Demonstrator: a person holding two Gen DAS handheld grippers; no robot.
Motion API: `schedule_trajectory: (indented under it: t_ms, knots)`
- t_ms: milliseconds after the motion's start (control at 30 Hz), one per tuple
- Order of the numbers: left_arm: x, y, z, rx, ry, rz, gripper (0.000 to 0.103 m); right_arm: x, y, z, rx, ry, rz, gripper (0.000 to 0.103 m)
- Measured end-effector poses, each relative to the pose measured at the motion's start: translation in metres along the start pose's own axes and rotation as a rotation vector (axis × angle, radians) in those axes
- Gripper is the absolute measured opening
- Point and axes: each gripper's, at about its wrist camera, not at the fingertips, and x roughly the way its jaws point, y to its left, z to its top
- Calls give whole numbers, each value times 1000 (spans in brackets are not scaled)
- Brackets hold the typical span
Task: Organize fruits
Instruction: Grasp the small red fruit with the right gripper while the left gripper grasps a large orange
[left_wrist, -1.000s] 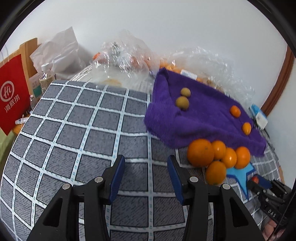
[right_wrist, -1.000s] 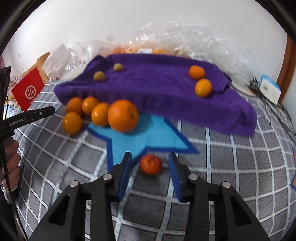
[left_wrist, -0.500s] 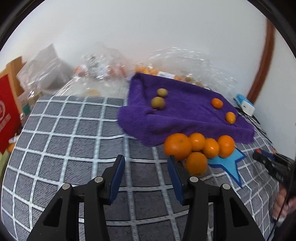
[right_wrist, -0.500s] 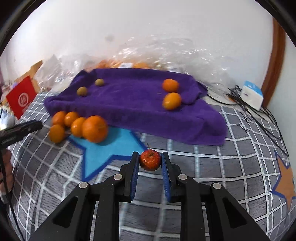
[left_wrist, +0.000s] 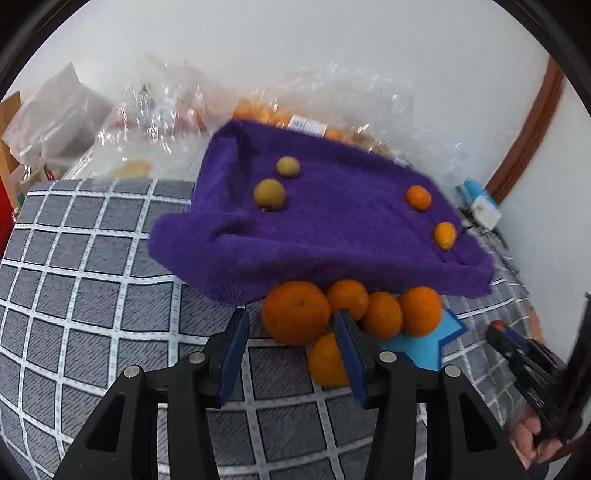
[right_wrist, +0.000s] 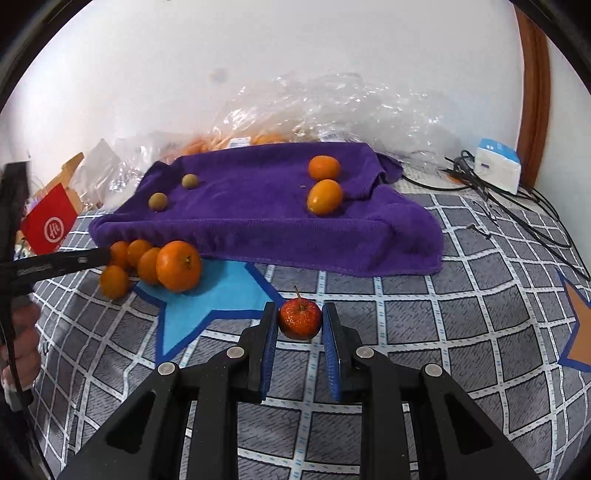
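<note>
The right gripper (right_wrist: 300, 323) is clamped on a small red fruit (right_wrist: 299, 319), glossy, round and speckled, with a thin stem standing up; its ribbed blue pads press both sides. Just beyond its tips a flat blue star shape (right_wrist: 207, 295) lies printed on the grey grid-patterned cover (right_wrist: 461, 314), whose weave looks coarse. Past the star and left of the tips sits a cluster of dimpled oranges (right_wrist: 177, 266), touching one another, tucked against the hem of a plush purple towel (right_wrist: 258, 218). On the towel rest two dull olive-brown round fruits (right_wrist: 158, 201) to the far left and two smooth kumquat-like orange ones (right_wrist: 324, 196) straight ahead.

The left gripper (left_wrist: 291, 332) stands apart with nothing between its pads; the largest orange (left_wrist: 297, 312) lies just beyond its tips, and another is partly hidden behind its right finger (left_wrist: 351, 354). Crinkled clear plastic bags (left_wrist: 332, 96) behind the towel blur their contents. At the frame edge the other gripper and a hand (left_wrist: 532, 439) are cut off.
</note>
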Motion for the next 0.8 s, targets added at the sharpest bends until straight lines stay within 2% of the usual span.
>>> schedule_trajectory:
  t_ms: [100, 167, 233, 433, 567, 700, 800]
  knots:
    - [13, -1, 4, -17, 42, -20, 47, -3, 2, 0, -7, -14, 18, 24]
    - [16, 0, 3, -30, 37, -11, 46, -3, 1, -1, -3, -12, 20, 24]
    - [14, 0, 1, -27, 16, -8, 39, -2, 1, -1, -1, -8, 12, 24]
    - [-11, 15, -8, -32, 12, -7, 39, -2, 0, -2, 5, -8, -4, 24]
    - [-11, 27, -17, -37, 46, 3, 40, 2, 0, -2, 11, 10, -13, 24]
    - [-9, 29, -24, -29, -14, -29, 40, 3, 4, -3, -9, 13, -25, 24]
    - [-10, 30, -27, -27, -41, -44, 45, 2, 2, -3, -1, 13, -19, 24]
